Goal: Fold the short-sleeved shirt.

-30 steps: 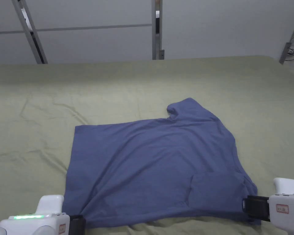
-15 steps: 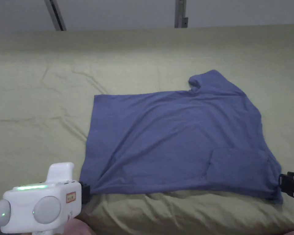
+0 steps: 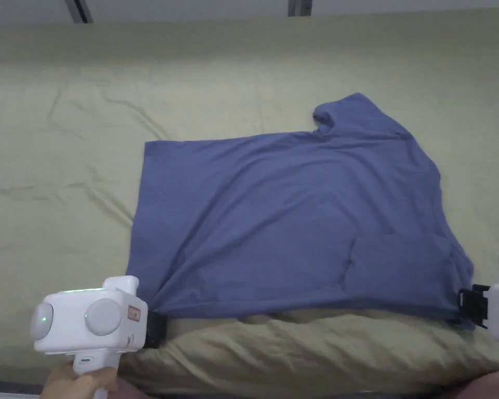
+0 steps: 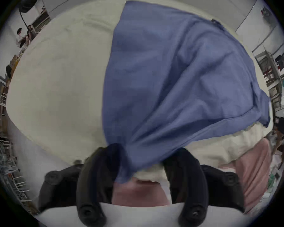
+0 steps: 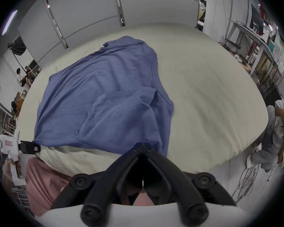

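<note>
lying spread across a pale green bed sheet (image 3: 243, 67) is a blue short-sleeved shirt (image 3: 290, 218), seen from the head view with its hem side to the left and its collar side to the right. going left to right: at the lower left a hand (image 3: 79, 382) holds the white left gripper (image 3: 157, 330), whose dark jaws sit at the shirt's near left corner, where the cloth gathers into creases that fan out toward them. in the left gripper view the same gripper (image 4: 143, 161) has its jaws standing apart with the blue corner draped down between them; the cloth covers the tips, so whether both jaws press on it cannot be told. across the middle, the shirt lies mostly flat with soft diagonal wrinkles, its near edge running along the front of the bed where the sheet bunches up. toward the right, one sleeve (image 3: 394, 270) is folded in over the body, and another sleeve (image 3: 347, 111) sticks up at the far edge. at the far right, the white right gripper (image 3: 467, 306) meets the shirt's near right corner. in the right gripper view its jaws (image 5: 143, 144) are drawn together to a point right at the cloth's edge, with the fabric passing behind the tips; whether any cloth is pinched between them cannot be told.
</note>
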{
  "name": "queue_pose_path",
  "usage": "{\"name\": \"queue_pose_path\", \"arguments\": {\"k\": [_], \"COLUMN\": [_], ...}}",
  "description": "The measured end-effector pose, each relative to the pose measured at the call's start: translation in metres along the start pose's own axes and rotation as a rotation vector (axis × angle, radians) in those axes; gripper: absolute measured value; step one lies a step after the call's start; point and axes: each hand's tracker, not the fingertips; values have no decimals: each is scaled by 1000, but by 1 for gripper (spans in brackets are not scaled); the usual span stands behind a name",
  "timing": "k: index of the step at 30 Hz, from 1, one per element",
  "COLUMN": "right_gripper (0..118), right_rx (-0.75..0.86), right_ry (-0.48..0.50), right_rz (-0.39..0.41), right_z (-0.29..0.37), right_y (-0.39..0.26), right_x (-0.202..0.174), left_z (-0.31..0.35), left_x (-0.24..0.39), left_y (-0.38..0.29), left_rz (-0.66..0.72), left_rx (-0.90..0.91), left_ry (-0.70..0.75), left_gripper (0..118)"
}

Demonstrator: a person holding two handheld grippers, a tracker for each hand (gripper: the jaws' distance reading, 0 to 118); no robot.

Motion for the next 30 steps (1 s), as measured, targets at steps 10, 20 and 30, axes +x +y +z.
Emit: {"name": "queue_pose_path", "arguments": {"k": [10,20,30], "right_gripper": [86,6,3], "right_rx": [-43,-209,-111], "right_ry": [34,-34,3], "right_rz": [29,25,6], "right_z": [-10,-62,-21], "right_y": [0,-2,17], "right_x": [2,19,19], "left_z": [18,29,53], "left_x": [0,-3,-10], "left_y": [4,4,8], "left_rz": [-33,5,39], "left_rx": [48,53,68], "left_ry": [-1,-25,-32], "left_gripper": [10,10,10]}}
